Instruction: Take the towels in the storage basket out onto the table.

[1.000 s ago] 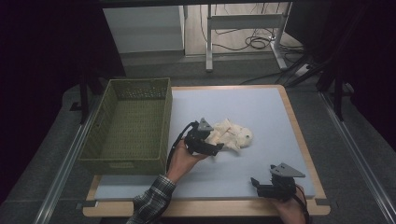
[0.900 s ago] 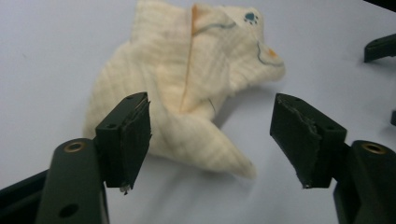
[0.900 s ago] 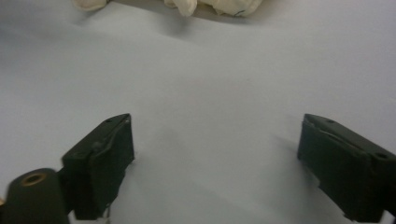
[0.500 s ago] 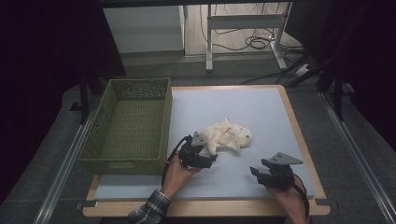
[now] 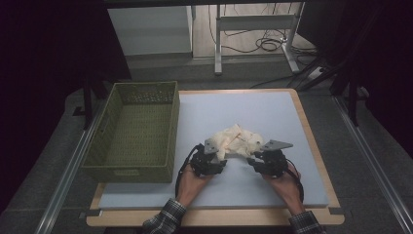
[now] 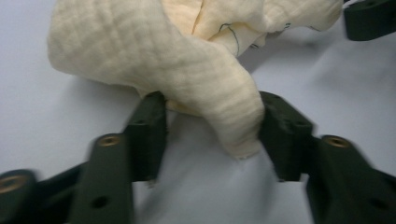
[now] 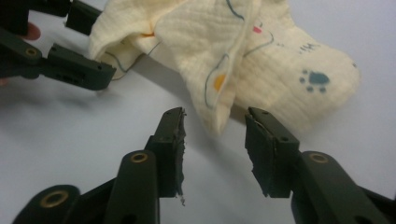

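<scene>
Between the left tongs (image 6: 212, 130), a cream cloth (image 6: 187, 60) fold, jaws just closing, apparently touching it, right tongs (image 7: 215, 128) likewise closing, open before a paw-print corner, green basket (image 5: 134, 131) left of both on the table (image 5: 272, 109).

1. No word, brand or number could be read on anything in the three views.
2. The cream cloth (image 7: 261, 60) carried printed signs only: a blue paw print (image 7: 315, 80) lay beyond the right-hand jaw in the right gripper view, on the fold farthest from the other gripper.
3. A yellow oval inside a dark outline (image 7: 218, 82) sat on the hanging fold just ahead of the gap between those jaws (a picture, not a letter).
4. A small pink mark (image 7: 257, 29) and thin dark squiggles (image 7: 309, 46) stood farther beyond the jaws, too faint to read as letters.
</scene>
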The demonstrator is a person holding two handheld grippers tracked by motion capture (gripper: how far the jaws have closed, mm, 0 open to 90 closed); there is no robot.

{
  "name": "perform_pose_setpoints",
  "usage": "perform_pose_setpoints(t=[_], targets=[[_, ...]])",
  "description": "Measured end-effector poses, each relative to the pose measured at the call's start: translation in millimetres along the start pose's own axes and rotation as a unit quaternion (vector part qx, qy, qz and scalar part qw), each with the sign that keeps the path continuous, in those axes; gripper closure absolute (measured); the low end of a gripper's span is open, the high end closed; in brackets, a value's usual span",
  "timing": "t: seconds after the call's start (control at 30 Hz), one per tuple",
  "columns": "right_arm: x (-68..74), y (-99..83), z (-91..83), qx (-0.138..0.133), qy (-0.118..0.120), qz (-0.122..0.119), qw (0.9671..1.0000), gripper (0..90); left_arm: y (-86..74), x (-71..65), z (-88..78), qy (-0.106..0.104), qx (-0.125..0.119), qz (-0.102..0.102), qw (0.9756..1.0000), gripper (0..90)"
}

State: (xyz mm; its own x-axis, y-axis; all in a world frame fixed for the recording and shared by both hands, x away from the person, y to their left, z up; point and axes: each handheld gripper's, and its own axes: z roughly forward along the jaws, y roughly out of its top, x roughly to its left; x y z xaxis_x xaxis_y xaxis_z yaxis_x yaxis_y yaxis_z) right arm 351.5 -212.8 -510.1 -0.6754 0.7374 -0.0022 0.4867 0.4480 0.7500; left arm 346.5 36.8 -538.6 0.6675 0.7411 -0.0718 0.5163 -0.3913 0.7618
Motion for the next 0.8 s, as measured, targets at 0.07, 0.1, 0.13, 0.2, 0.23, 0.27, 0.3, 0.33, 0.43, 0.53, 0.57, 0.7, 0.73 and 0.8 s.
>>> perform_pose_setpoints(t=[0.07,0.1,0.13,0.2,0.23,0.27,0.3,0.33,0.43,0.53,0.57,0.7,0.73,0.8], targets=[[0.0,4.0,7.5,0.006,0.003,-0.001,1.0,67.8,0.2,0.9,-1.2,0.0,-0.001,-0.001,1.0,69.3],[-0.5,6.1,10.9,0.012,0.002,-0.004,0.9999,81.5,0.5,2.6,-4.5,0.0,-0.004,-0.003,1.0,74.4],[-1.2,6.7,10.7,0.014,0.003,-0.006,0.9999,84.9,0.8,4.0,-6.5,0.001,-0.004,-0.005,1.0,76.9],[-3.7,8.1,5.5,0.012,-0.001,-0.006,0.9999,86.6,1.8,7.2,-11.6,0.005,-0.006,-0.007,0.9999,81.3],[-5.7,8.8,1.0,0.01,-0.002,-0.004,0.9999,86.7,2.4,8.8,-14.1,0.005,-0.01,-0.013,0.9999,82.0],[-8.2,9.4,-4.4,0.008,-0.004,-0.001,1.0,86.8,2.4,8.8,-14.1,0.005,-0.01,-0.013,0.9999,82.5],[-11.0,10.0,-10.2,0.006,-0.008,0.0,0.9999,86.9,3.9,12.6,-19.6,0.005,-0.016,-0.02,0.9997,82.8],[-11.0,10.0,-10.2,0.006,-0.008,0.0,0.9999,86.9,3.9,12.6,-19.6,0.005,-0.016,-0.02,0.9997,83.0],[-24.0,10.1,-35.4,-0.003,-0.023,0.005,0.9997,86.9,6.7,15.7,-30.7,0.007,-0.024,-0.024,0.9994,83.5],[-33.0,7.8,-51.9,-0.006,-0.038,0.009,0.9992,86.9,8.1,15.8,-38.0,0.008,-0.028,-0.024,0.9993,83.7],[-36.0,6.4,-57.2,-0.007,-0.041,0.01,0.9991,86.9,8.5,15.5,-40.5,0.008,-0.03,-0.023,0.9992,83.7],[-43.2,-0.9,-77.9,-0.011,-0.054,0.013,0.9984,86.8,9.3,10.3,-51.1,-0.002,-0.034,-0.017,0.9993,83.8],[-43.5,-3.2,-82.9,-0.013,-0.053,0.012,0.9984,86.8,9.3,10.3,-51.1,-0.002,-0.034,-0.017,0.9993,83.7],[-42.1,-8.8,-91.7,-0.012,-0.053,0.007,0.9985,86.8,8.4,4.3,-56.3,-0.011,-0.031,-0.009,0.9994,83.3]])
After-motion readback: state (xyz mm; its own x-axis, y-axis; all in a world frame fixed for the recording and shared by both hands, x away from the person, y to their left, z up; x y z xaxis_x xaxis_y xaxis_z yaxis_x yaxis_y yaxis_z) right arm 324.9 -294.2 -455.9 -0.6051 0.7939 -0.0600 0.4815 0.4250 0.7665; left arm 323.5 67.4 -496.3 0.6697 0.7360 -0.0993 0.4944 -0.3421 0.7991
